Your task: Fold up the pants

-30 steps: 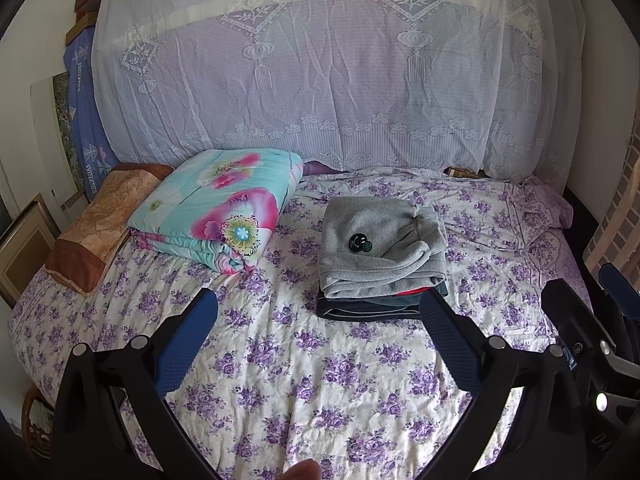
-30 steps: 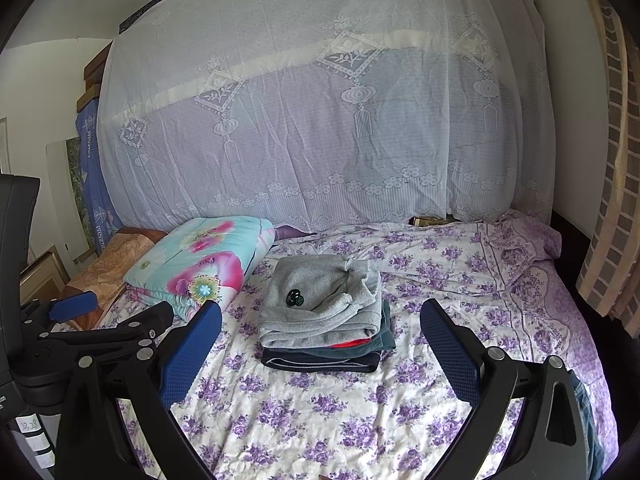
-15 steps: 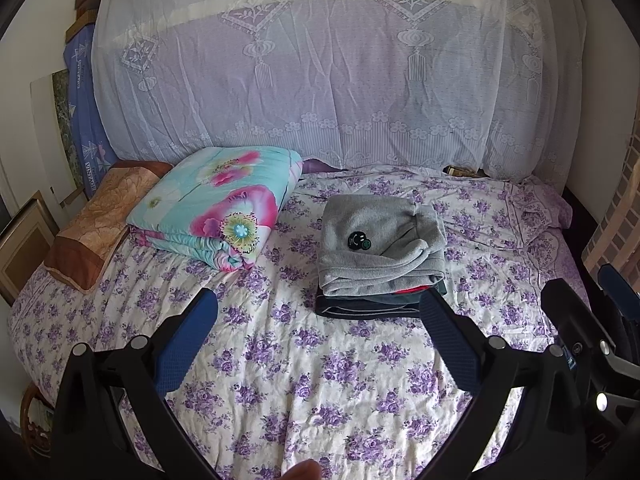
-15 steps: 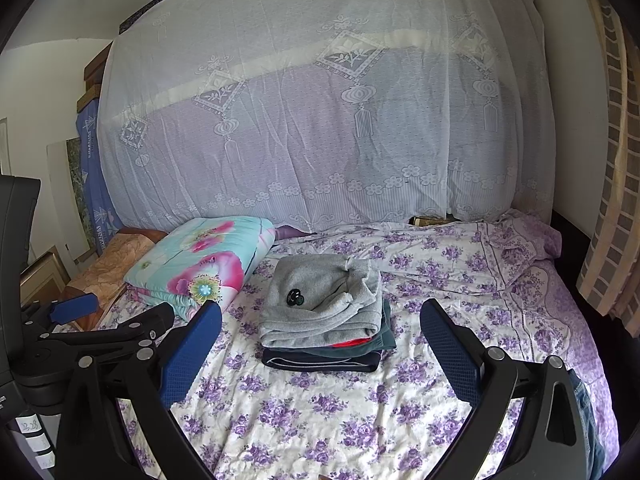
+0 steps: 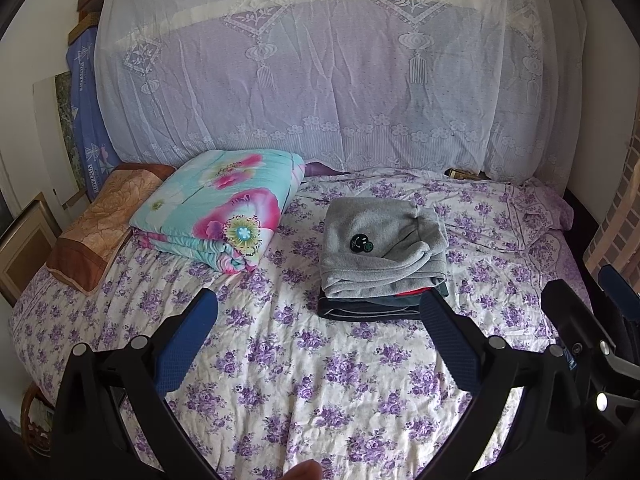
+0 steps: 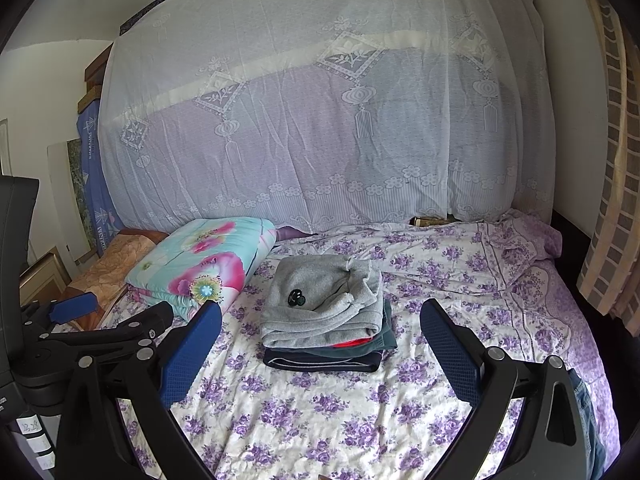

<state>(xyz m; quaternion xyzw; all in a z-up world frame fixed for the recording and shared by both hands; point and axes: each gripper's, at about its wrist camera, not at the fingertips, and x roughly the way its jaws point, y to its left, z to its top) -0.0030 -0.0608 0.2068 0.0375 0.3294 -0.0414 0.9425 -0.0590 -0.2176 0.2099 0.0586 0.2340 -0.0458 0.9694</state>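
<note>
Folded grey pants [image 5: 382, 248] [image 6: 320, 300] with a small dark patch top a stack of folded clothes [image 5: 380, 308] [image 6: 324, 356] in the middle of the bed. My left gripper [image 5: 318, 312] hangs open above the floral sheet, short of the stack, with nothing between its blue pads. My right gripper [image 6: 320, 320] is likewise open and empty, in front of the stack. In the right wrist view the left gripper [image 6: 76, 308] shows at the left edge. The right gripper's blue finger [image 5: 620, 292] shows at the right edge of the left wrist view.
A folded turquoise flowered quilt [image 5: 220, 216] and an orange-brown pillow [image 5: 100, 224] lie at the left of the bed [image 5: 320, 380]. A white lace cover [image 5: 320, 80] drapes the headboard behind. Blue denim [image 6: 588, 420] shows at the bed's right edge. Picture frames [image 5: 24, 248] lean at the left wall.
Both views have shifted very slightly; the stack sits a touch lower and nearer in frame. Both grippers stay open and nothing was taken hold of.
</note>
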